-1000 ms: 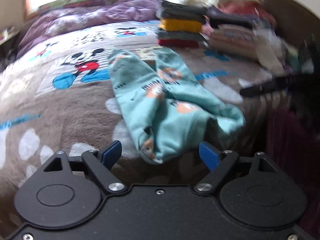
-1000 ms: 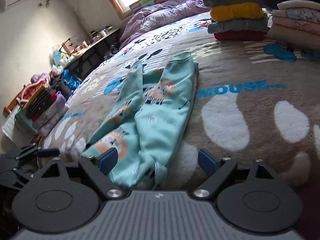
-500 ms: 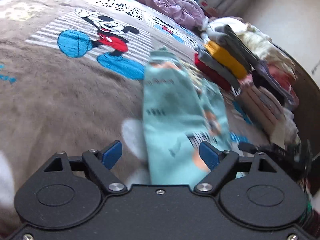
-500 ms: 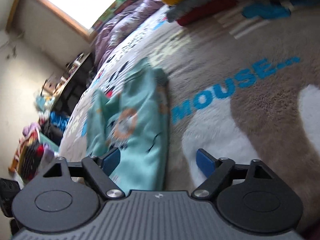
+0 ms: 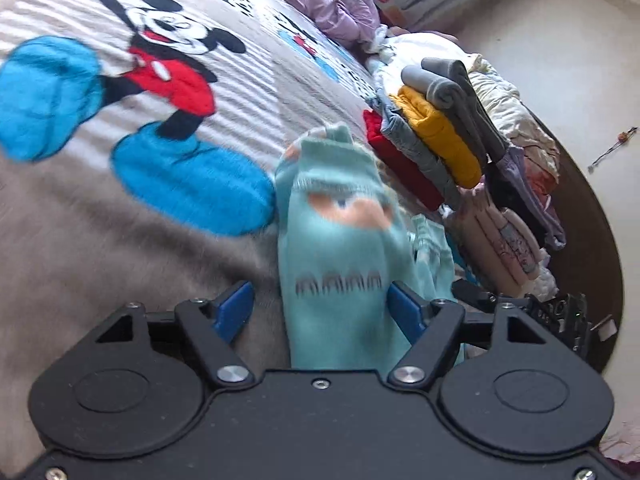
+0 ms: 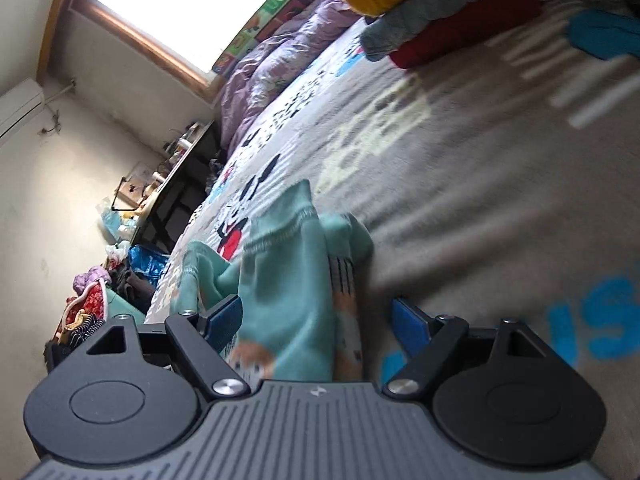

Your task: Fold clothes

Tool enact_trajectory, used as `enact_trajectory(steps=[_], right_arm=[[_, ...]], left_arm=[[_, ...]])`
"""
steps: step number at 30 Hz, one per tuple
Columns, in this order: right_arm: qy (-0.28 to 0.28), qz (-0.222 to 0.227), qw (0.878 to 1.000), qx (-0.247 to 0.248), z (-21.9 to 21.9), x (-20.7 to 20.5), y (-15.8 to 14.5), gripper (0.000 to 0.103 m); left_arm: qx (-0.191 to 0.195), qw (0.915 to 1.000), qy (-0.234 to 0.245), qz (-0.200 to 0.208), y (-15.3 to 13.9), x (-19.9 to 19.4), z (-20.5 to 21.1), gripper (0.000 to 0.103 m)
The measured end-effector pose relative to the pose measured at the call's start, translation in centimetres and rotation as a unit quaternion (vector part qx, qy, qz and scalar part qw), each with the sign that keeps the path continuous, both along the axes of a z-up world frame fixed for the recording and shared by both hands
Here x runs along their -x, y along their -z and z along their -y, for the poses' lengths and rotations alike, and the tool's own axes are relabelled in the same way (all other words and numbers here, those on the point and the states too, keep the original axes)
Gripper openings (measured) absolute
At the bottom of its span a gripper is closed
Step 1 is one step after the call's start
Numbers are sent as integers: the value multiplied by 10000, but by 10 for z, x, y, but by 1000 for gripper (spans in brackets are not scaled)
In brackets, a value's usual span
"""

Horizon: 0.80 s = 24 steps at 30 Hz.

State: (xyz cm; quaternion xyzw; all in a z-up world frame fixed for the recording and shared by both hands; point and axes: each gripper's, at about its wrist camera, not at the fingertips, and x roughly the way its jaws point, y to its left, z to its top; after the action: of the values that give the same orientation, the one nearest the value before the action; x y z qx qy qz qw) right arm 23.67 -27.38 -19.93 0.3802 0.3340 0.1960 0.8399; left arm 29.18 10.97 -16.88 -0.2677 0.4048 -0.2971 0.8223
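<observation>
A: Report the state of the left gripper (image 5: pixel 320 306).

B: Its jaws are spread wide. The teal garment (image 5: pixel 340 260) runs lengthwise through the gap; one blue pad (image 5: pixel 402 308) sits at the cloth's edge, the other pad stands clear of it. No clamping is visible.

A: And the right gripper (image 6: pixel 320 320)?

B: Jaws likewise released. The teal garment fills the half of the gap nearer the left-hand pad (image 6: pixel 224 314); the other pad stands over bare blanket (image 6: pixel 480 200). The frame is motion-blurred, so contact between pad and cloth cannot be confirmed.

A: Location of the garment?

B: Lying on the cartoon-print blanket covering the bed, folded lengthwise, with its hemmed end pointing away ahead of both sets of jaws.

A: Surroundings?

B: Ahead of the left jaws and off to one side: a stack of folded clothes (image 5: pixel 432 140), red, grey, yellow, grey. A purple duvet (image 6: pixel 280 60) lies beyond the right jaws, under the window (image 6: pixel 180 4).
</observation>
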Motion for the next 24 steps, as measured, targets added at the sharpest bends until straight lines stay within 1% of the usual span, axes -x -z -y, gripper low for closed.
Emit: enact_trajectory(steps=[3,4,5,6,7,8,10,12,13,15,16,21,24], right_arm=[[-126,85,9999,-23,-2,-19,4,75],[-168,113,9998,-30,-3,-25,5,70],[-211,125,9997,-64,-5,-28,4,62],[-256,114,9995,-132,-9,-27,0,57],[-295,102,9993,-194,-12,-27,-1,49],[-315,92,9992,-233,-13,-29,1,46],[-371,109,9986,-363,-14,-34,3,41],[-463,100,9969,-621,-13,-38,5,38],[-480,93,9963,-703,-12,-40,6,35],[-484,112,9954,-813,-12,-44,8,30],[-482,143,9951,-847,-13,-47,7,28],[-475,405,9941,-886,-18,-66,-7,22],[-470,562,9932,-909,-22,-78,-16,21]], left_arm=[[166,9997,175,-29,3,-15,1,74],[239,9994,229,-39,4,-20,1,74],[312,9991,282,-50,5,-24,2,73],[386,9987,336,-60,6,-28,2,73],[505,9980,379,-96,7,-33,2,73],[630,9971,414,-122,8,-37,3,73],[794,9957,457,-142,9,-42,3,65],[849,9950,492,-204,11,-47,4,39],[875,9946,510,-236,12,-50,5,34],[831,9949,555,-162,9,-52,6,28],[842,9948,569,-89,6,-53,6,28],[875,9943,525,317,-14,-60,0,21],[853,9941,430,520,-25,-66,-6,19]])
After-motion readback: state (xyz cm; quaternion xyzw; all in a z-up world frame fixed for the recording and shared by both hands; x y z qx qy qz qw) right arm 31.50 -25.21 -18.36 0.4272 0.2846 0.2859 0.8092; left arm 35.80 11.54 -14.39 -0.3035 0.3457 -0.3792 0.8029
